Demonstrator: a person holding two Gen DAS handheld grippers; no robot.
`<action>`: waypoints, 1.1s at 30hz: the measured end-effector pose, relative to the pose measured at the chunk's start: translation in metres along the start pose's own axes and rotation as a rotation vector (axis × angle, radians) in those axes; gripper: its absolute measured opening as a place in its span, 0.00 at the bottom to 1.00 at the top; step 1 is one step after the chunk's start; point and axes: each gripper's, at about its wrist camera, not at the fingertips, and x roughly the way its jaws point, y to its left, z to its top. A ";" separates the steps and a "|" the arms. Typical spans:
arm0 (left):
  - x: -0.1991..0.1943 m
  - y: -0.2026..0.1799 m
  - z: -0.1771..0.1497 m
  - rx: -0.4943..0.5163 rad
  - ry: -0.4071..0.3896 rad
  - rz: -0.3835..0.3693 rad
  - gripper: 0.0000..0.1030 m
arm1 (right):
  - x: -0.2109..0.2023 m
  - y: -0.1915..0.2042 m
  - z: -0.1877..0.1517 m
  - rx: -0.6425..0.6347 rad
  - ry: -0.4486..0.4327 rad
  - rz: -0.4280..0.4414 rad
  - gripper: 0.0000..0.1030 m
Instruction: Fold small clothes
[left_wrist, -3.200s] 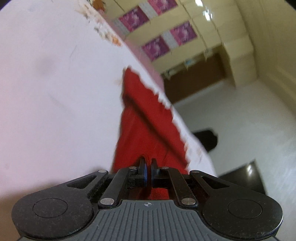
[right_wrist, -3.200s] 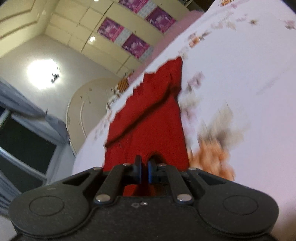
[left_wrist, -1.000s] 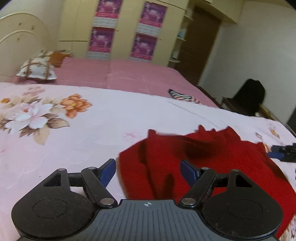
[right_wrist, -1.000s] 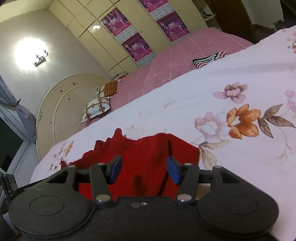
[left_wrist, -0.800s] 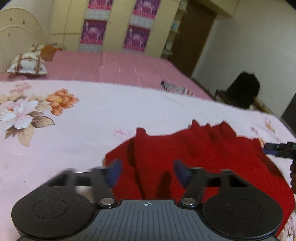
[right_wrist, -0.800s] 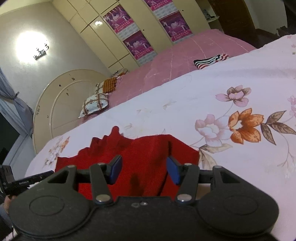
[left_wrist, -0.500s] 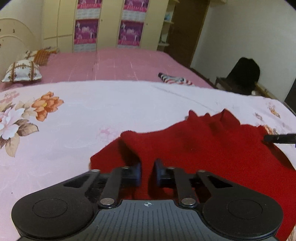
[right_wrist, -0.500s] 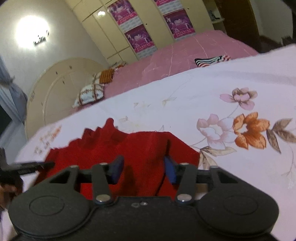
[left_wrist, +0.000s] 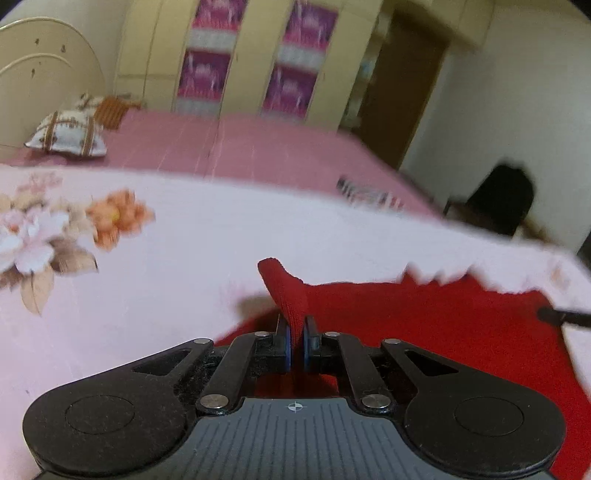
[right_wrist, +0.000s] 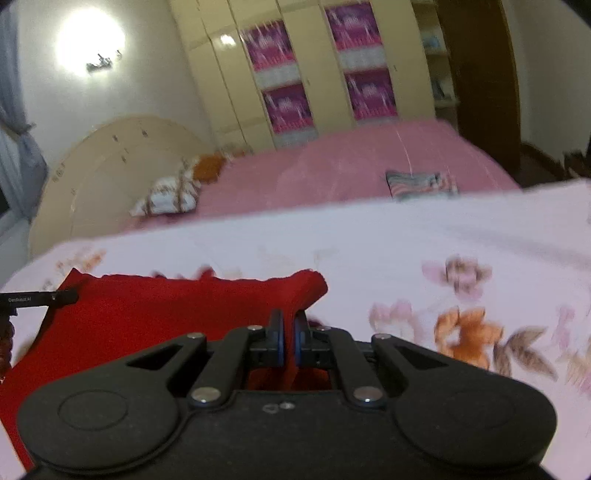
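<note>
The red garment (left_wrist: 424, 325) lies spread on the floral bedsheet (left_wrist: 184, 266), its far edge blurred and jagged and its near part hidden under both tool bodies. The left gripper (left_wrist: 295, 341) is clamped on a pinched-up left corner; its jaws closed on the cloth a moment ago. The right gripper (right_wrist: 289, 341) has just closed too, and its jaws grip the raised right corner of the garment. Each view catches only the other tool's dark tip at the frame edge. A striped cloth (right_wrist: 421, 183) on the pink bed (right_wrist: 351, 162) beyond is too smeared to identify.
</note>
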 end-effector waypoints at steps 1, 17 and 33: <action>0.002 -0.003 -0.002 0.021 -0.011 0.010 0.06 | 0.009 -0.001 -0.004 -0.001 0.033 -0.013 0.06; 0.018 -0.112 0.007 0.153 -0.012 -0.084 0.89 | 0.070 0.126 0.001 -0.288 0.135 -0.014 0.55; -0.039 -0.129 -0.034 0.272 -0.096 0.011 0.95 | 0.006 0.132 -0.022 -0.308 0.123 0.043 0.48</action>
